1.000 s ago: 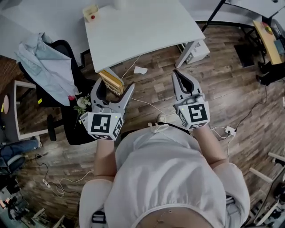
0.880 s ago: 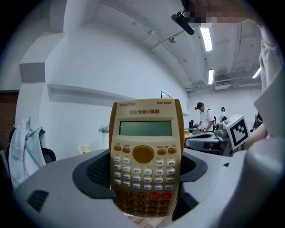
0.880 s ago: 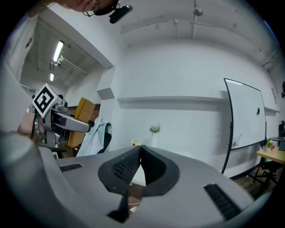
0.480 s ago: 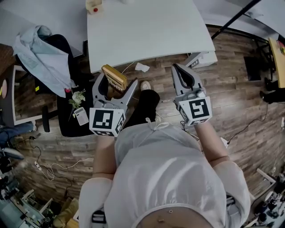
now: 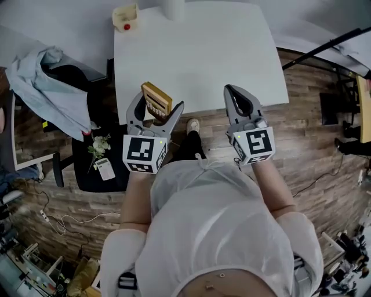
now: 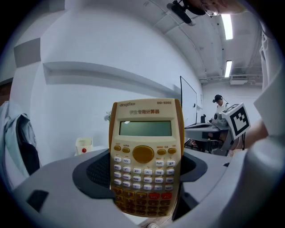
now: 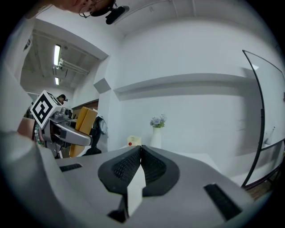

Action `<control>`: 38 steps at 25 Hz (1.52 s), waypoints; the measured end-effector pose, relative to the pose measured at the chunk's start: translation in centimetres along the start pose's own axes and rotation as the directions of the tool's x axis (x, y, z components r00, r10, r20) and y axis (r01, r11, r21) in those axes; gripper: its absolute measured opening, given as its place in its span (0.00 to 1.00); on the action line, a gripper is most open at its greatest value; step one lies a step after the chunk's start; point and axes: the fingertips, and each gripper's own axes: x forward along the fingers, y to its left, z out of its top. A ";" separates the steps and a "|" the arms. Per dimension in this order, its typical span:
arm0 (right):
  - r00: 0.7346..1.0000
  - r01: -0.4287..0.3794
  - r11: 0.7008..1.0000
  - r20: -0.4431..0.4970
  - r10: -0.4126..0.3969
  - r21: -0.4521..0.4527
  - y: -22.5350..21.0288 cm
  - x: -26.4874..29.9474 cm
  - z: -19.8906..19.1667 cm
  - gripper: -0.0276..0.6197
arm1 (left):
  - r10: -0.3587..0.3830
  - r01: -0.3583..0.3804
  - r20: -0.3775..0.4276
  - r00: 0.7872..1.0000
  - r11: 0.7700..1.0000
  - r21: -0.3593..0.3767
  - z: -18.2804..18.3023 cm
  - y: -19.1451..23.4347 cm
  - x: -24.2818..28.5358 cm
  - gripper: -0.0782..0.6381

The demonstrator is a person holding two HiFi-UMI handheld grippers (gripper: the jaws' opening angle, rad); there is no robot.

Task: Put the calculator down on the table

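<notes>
Yellow calculator [image 6: 146, 153] upright, keypad toward the camera | clamped at its lower half between the jaws of the left gripper [image 5: 157, 107] | held in the air over the near edge of the white table [image 5: 220, 46] | right gripper [image 5: 231, 91]: jaws pressed together, nothing between them | cream box [image 5: 124, 17] at the table's far corner.

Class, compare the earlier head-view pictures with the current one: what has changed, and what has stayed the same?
The person has moved up to the white table. Both grippers, earlier over the wooden floor, now reach its near edge, and the left gripper brings the calculator there. Unchanged: the left gripper is shut on the calculator, and the right gripper is shut and empty.
</notes>
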 end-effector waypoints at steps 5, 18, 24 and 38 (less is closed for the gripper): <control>0.997 -0.017 1.000 -0.068 0.019 0.019 -2.6 7.7 -1.4 0.05 | 0.006 -0.009 -0.082 0.997 0.999 -0.032 -1.8 5.4 6.2 0.68; 0.971 -0.060 0.991 -0.221 0.086 0.121 -4.5 19.3 -8.7 0.05 | -0.044 -0.026 -0.312 0.949 0.976 -0.218 -12.1 12.1 16.6 0.68; 0.957 -0.060 0.987 -0.272 0.099 0.149 -6.3 21.2 -11.3 0.05 | -0.046 -0.044 -0.425 0.904 0.979 -0.201 -15.5 12.5 19.6 0.68; 0.928 -0.155 0.974 -0.314 0.201 0.166 -7.6 23.4 -12.3 0.05 | -0.004 -0.093 -0.615 0.789 0.988 -0.125 -19.3 12.0 22.7 0.68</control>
